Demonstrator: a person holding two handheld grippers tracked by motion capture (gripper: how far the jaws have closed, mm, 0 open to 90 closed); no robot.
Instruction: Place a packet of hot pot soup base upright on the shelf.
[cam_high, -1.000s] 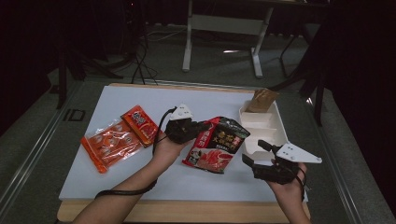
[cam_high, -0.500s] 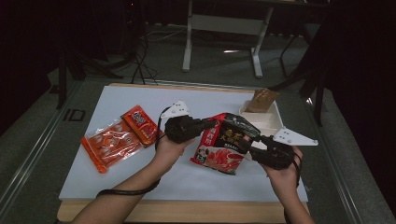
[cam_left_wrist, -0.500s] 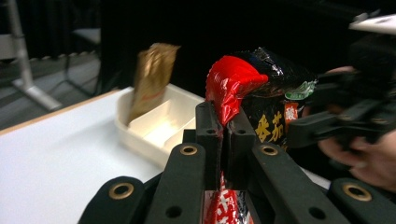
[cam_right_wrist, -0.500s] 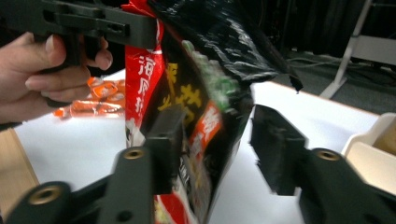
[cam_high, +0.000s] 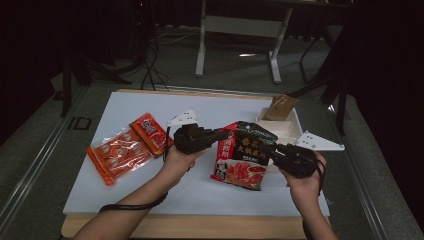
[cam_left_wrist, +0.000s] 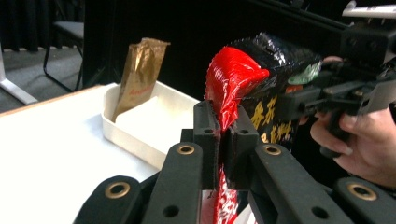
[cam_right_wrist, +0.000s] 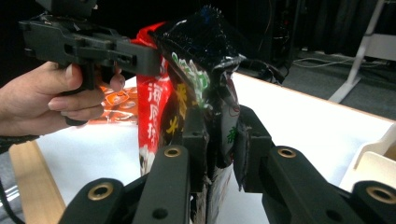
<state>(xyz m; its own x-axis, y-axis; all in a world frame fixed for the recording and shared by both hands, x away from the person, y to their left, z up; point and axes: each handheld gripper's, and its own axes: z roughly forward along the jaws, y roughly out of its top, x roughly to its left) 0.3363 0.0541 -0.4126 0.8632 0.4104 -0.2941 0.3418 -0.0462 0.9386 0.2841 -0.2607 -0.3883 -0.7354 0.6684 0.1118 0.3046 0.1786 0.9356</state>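
Observation:
A red and black snack bag (cam_high: 240, 157) hangs tilted above the white table, held between both grippers. My left gripper (cam_high: 224, 134) is shut on its upper left edge; in the left gripper view the jaws (cam_left_wrist: 223, 126) pinch the red seam of the bag (cam_left_wrist: 243, 79). My right gripper (cam_high: 270, 149) has just been closing and now grips the bag's right edge. In the right gripper view, the crumpled black film (cam_right_wrist: 201, 51) sits squeezed between its pads (cam_right_wrist: 223, 126). The left gripper (cam_right_wrist: 149, 56) shows there at the bag's far side.
A white tray (cam_high: 292, 131) stands at the back right with a brown pouch (cam_high: 281, 107) leaning in its far end. Two orange-red packets (cam_high: 120, 152) (cam_high: 150, 132) lie on the table's left. A wooden strip runs along the near edge.
My right gripper moved in from the right and up to the bag's edge, and its jaws closed on it. The bag rose from lying flat to hanging between both grippers.

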